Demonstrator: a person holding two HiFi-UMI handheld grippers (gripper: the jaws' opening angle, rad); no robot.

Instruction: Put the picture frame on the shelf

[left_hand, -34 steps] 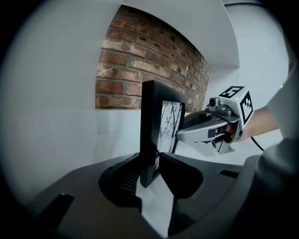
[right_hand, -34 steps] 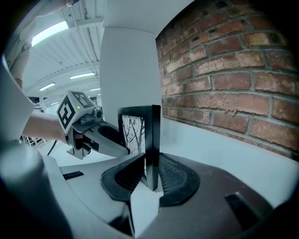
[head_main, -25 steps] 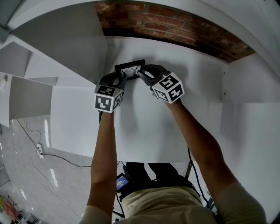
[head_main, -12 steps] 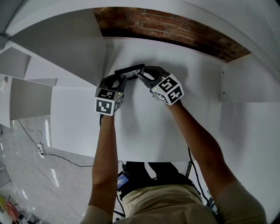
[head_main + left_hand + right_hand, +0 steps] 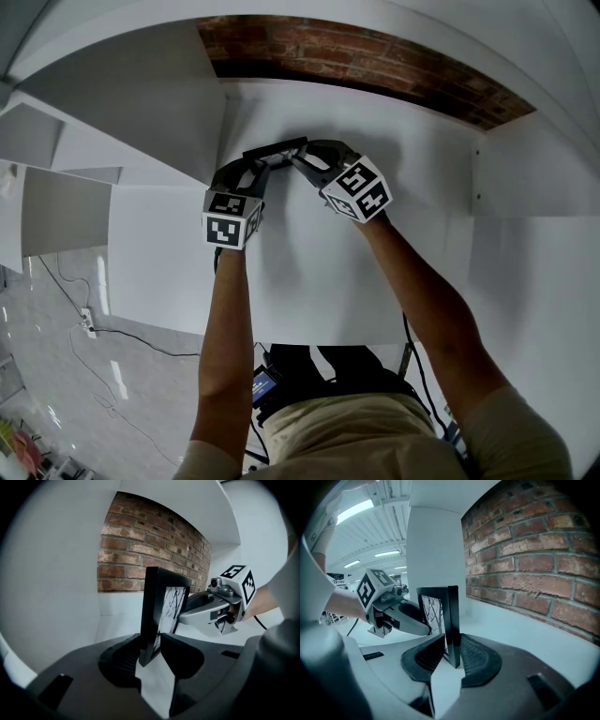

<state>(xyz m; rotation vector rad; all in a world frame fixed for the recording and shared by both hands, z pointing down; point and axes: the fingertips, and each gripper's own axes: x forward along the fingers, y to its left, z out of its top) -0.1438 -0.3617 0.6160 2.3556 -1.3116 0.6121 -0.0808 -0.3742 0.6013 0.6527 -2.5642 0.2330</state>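
Observation:
The black picture frame [image 5: 277, 150] stands upright on the white shelf [image 5: 319, 272], close to the brick back wall, with a tree drawing in it. My left gripper [image 5: 257, 169] straddles its left end; in the left gripper view the frame's edge [image 5: 154, 616] sits between the jaws of the left gripper [image 5: 151, 645], which are opening off it. My right gripper [image 5: 306, 159] holds the other end. In the right gripper view the pads of the right gripper [image 5: 451, 649] press on the frame's edge [image 5: 451, 620].
A brick wall [image 5: 375, 56] closes the shelf at the back. A white side panel [image 5: 159, 103] stands just left of the frame and another white panel [image 5: 534, 169] at the right. A tiled floor with cables [image 5: 84, 323] lies far below on the left.
Both grippers and the frame have moved slightly farther back toward the brick wall, and the frame now shows more edge-on from above.

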